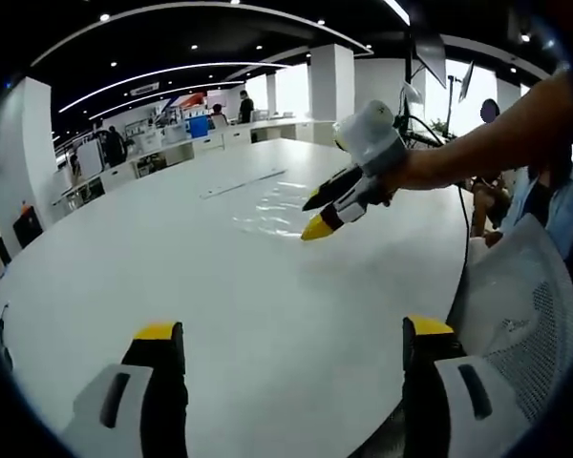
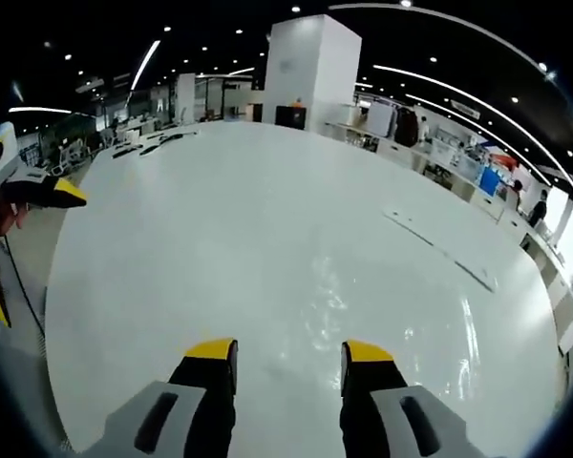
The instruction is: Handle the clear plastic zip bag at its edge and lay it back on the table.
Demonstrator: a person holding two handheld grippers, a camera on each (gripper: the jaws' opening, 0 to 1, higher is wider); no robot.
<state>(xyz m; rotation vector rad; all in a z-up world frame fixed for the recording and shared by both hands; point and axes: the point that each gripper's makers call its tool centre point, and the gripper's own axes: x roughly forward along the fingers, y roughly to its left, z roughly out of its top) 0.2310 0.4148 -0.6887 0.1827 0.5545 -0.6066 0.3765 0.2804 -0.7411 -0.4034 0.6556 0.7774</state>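
The bag [image 2: 363,286] lies flat on the table [image 2: 172,248], just ahead of the right gripper [image 2: 288,353] — jaws apart, empty. Come down low over the near edge and pinch only the rim. Left gripper [image 1: 291,334] hangs open — well back.

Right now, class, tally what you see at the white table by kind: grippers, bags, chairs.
Grippers: 2, the left gripper and the right gripper
Clear zip bags: 1, flat on the table
Mesh chairs: 1
Total: 4
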